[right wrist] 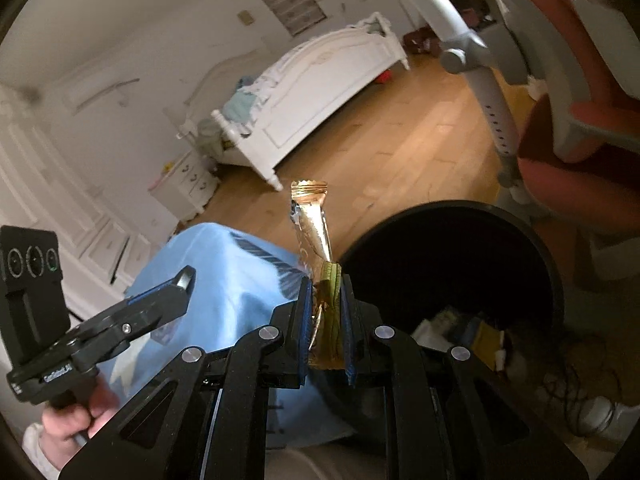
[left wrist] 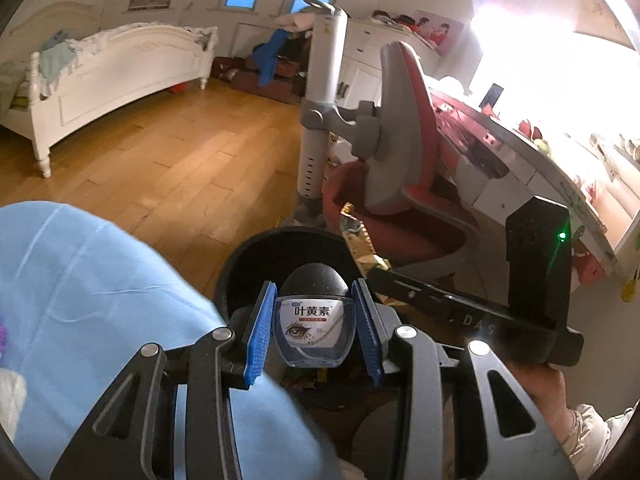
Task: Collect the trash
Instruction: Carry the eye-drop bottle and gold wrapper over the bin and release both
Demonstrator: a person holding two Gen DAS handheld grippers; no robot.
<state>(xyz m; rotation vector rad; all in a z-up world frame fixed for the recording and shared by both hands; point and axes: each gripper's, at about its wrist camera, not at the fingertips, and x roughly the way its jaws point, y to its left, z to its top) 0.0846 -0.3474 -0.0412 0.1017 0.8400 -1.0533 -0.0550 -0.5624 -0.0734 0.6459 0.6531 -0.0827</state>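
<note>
My left gripper (left wrist: 314,310) is shut on a small eye-drop bottle (left wrist: 314,330) with a black cap and a white label. It holds the bottle over the near rim of a black trash bin (left wrist: 256,256). My right gripper (right wrist: 326,300) is shut on a gold foil wrapper (right wrist: 314,232) that sticks up from the pads. It is at the left rim of the bin (right wrist: 552,264), which has several scraps (right wrist: 460,328) inside. The wrapper also shows in the left wrist view (left wrist: 358,240), beside the right gripper's body.
A light blue cloth (left wrist: 92,304) lies left of the bin, also in the right wrist view (right wrist: 224,264). A red and grey chair (left wrist: 400,184) and a desk (left wrist: 520,152) stand to the right. A white bed (left wrist: 116,76) stands across the wooden floor (left wrist: 168,160).
</note>
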